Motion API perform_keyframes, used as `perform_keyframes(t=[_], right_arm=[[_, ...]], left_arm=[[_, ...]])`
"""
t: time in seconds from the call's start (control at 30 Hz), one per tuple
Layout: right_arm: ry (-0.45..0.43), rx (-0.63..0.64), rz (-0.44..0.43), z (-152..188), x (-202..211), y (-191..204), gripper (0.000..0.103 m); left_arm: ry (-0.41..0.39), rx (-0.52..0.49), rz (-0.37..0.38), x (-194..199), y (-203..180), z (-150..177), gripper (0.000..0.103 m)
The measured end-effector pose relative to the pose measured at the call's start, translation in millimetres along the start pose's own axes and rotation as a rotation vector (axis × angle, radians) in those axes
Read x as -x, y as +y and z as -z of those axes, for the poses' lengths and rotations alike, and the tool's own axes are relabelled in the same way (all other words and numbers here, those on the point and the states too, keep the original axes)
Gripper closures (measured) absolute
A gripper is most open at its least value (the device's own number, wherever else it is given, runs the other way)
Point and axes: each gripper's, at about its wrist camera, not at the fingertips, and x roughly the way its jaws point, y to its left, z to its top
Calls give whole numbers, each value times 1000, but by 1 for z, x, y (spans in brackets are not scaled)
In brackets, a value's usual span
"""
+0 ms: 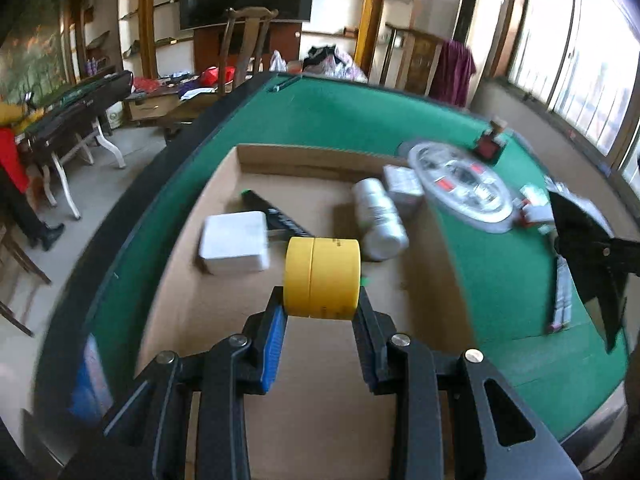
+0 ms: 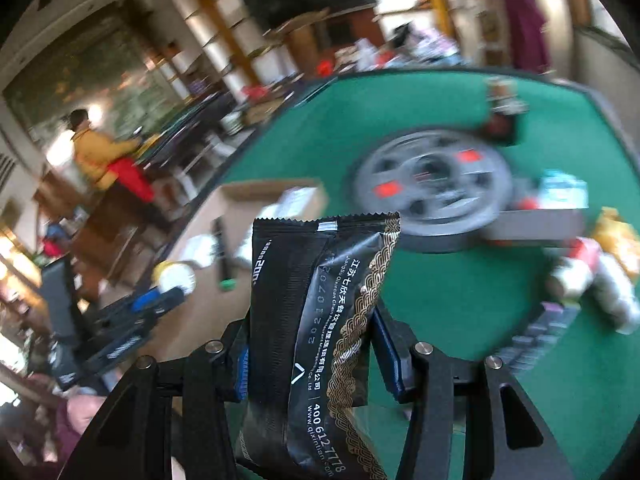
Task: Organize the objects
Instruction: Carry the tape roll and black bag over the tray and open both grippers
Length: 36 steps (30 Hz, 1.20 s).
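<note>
Left gripper (image 1: 322, 300): clenched on a yellow roll of masking tape (image 1: 322, 276) – the roll's axis runs crosswise, from one finger to the other.
Tape's place: between the fingertips, above the open brown cardboard box (image 1: 288, 156).
Box contents: ahead of the fingers lie a white flat packet (image 1: 236, 246), a black bar with a green tip (image 1: 276, 216), a silver can (image 1: 380, 218) on its side and a small grey carton (image 1: 402, 186).
Right gripper (image 2: 308, 344): grasping a black printed foil pouch (image 2: 316, 320) – long axis along the fingers, crimped end pointing away.
Pouch's place: between the fingers, above the green felt table (image 2: 460, 300).
</note>
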Motion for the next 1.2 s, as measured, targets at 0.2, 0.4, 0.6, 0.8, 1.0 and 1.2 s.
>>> perform_keyframes(t=[0.2,0.4,0.6,0.8,1.0,1.2], right_arm=[[126,77,-66,-11,-71,53,49],[152,109,-22,-45,-117,72,49],[146,213,105,-72,-152,92,49],[138,281,197,-87,-183,102,48],[94,255,177,-96,-173,98,25],[-25,189,150,-93,-109,79,12]], left_arm=[[112,-49,-20,-36,13,-13,72],[173,-13,8,-62,22,-23,72],[172,51,34,-59,33,-19,66],[166,90,36,-57,38,-15,45],[186,35,15,-57,24,-9,29],[173,4,11,-50,14,2,28]])
